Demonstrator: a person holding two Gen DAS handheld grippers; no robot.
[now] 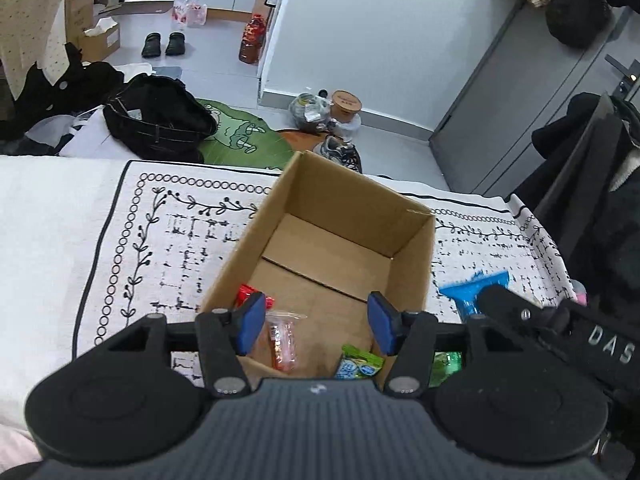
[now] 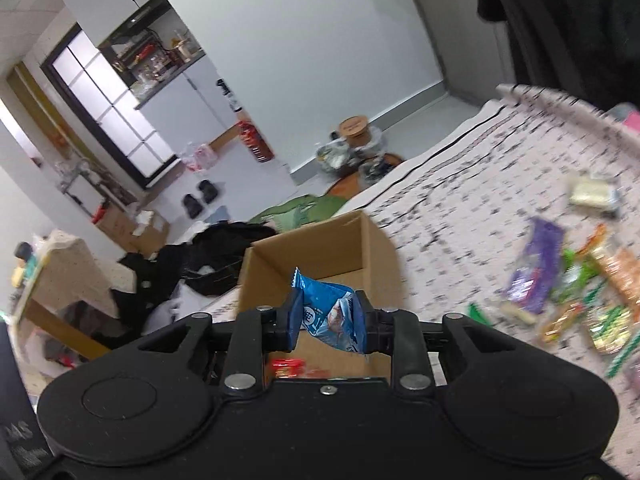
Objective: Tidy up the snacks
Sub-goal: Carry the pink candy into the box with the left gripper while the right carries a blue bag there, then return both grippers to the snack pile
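Note:
An open cardboard box stands on a patterned white cloth. Inside lie a red packet, a clear pink-orange packet and a green-blue packet. My left gripper is open and empty, hovering over the box's near end. My right gripper is shut on a blue snack packet, held above the box; it shows at the right of the left wrist view. Several loose snacks lie blurred on the cloth to the right.
A green packet lies beside the box's right wall. Beyond the cloth's far edge are a black bag, a green mat, shoes and jars on the floor. Dark clothing hangs at right.

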